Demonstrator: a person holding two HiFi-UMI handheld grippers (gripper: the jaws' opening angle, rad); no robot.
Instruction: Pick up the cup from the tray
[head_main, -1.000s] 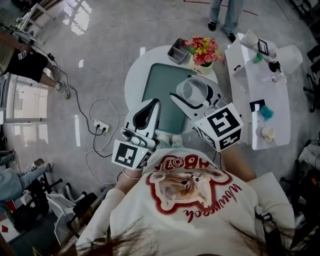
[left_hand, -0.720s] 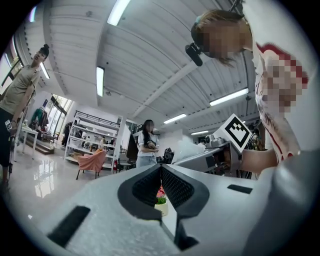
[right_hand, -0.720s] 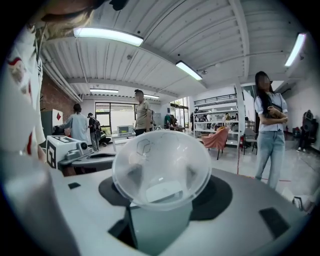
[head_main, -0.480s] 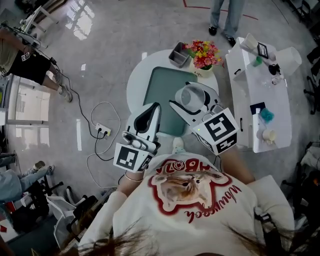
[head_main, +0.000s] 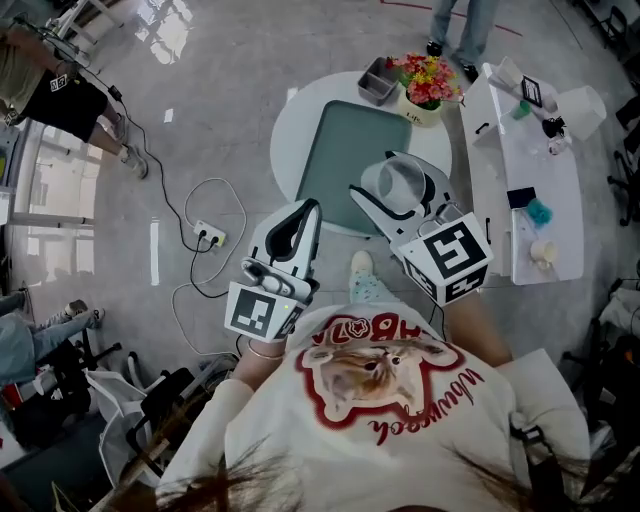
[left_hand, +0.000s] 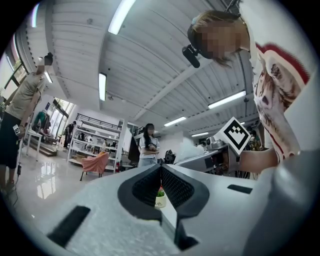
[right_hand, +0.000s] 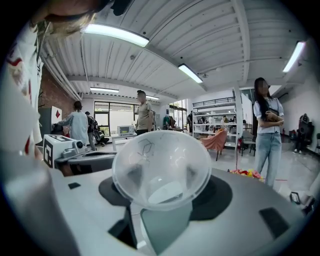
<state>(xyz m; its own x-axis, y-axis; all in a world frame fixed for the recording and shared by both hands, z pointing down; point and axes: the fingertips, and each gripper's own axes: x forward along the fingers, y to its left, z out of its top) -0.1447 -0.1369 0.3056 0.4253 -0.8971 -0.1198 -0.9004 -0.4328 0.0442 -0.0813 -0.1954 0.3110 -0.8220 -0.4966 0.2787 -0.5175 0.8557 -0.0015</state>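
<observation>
The person wears a white T-shirt (head_main: 400, 430) with a red-ringed cat print and red lettering. Possibly a thin bracelet (head_main: 262, 350) circles the wrist behind the white left gripper (head_main: 311, 208).

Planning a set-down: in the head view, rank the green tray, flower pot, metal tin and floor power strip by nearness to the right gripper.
1. Green tray, just left of the right gripper.
2. Flower pot and metal tin, beyond the tray: too close to call.
3. Power strip, on the floor, far left.

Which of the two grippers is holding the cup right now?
The right gripper, its jaws closed on the clear plastic cup. The left gripper has its jaws together with nothing between them.
</observation>
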